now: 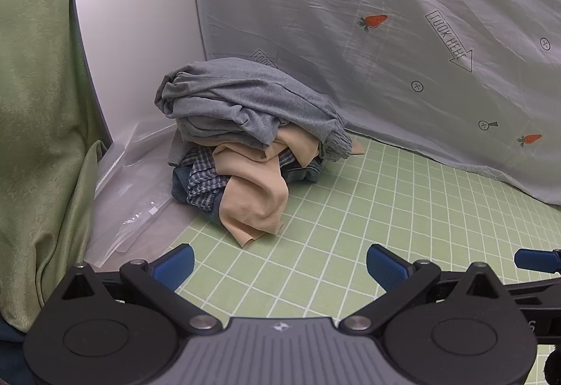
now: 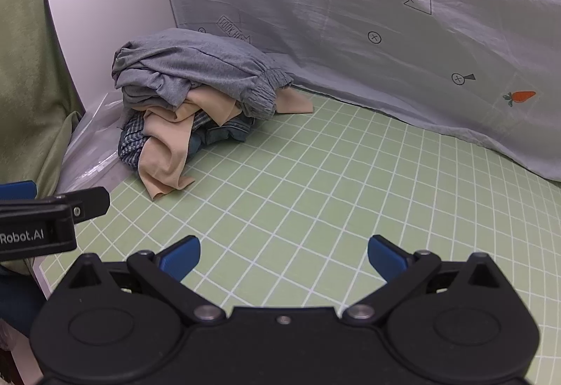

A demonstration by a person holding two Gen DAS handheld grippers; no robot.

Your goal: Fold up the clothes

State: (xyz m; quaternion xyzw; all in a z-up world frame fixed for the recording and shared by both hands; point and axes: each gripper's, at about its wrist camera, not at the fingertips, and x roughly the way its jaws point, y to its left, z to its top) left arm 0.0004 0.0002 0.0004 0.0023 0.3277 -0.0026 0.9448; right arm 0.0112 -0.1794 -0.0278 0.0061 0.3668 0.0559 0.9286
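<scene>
Clothes pile (image 1: pixel 245 143) heaped in the far-left corner of the desk (image 1: pixel 350 227), seen from the left wrist: grey sweatpants (image 1: pixel 238 101) on top, beige garment (image 1: pixel 256 188) spilling down the front, checked shirt (image 1: pixel 203 174) and denim (image 1: pixel 301 173) underneath. Crumpled and unsorted, so probably nothing folded yet. Backed by a white panel (image 1: pixel 133 27) and a carrot-print sheet (image 1: pixel 403 17), likely hung as a plain backdrop. Clear plastic bag (image 1: pixel 140 203) lying flat beside the pile. Left gripper (image 1: pixel 280 264) hovering above the green grid mat, jaws spread fully wide, nothing between them, well short of the clothes. Blue tip of the right gripper (image 1: pixel 536 259) just visible at the right edge.

From the right wrist: same pile (image 2: pixel 189 104) ahead and to the left, beige hem trailing onto the mat. Right gripper (image 2: pixel 284 259) likewise released and empty, angled down over bare mat. Left gripper (image 2: pixel 52 213) alongside at the left edge. Both apparently poised side by side for a first reach, most likely toward the grey top garment.
</scene>
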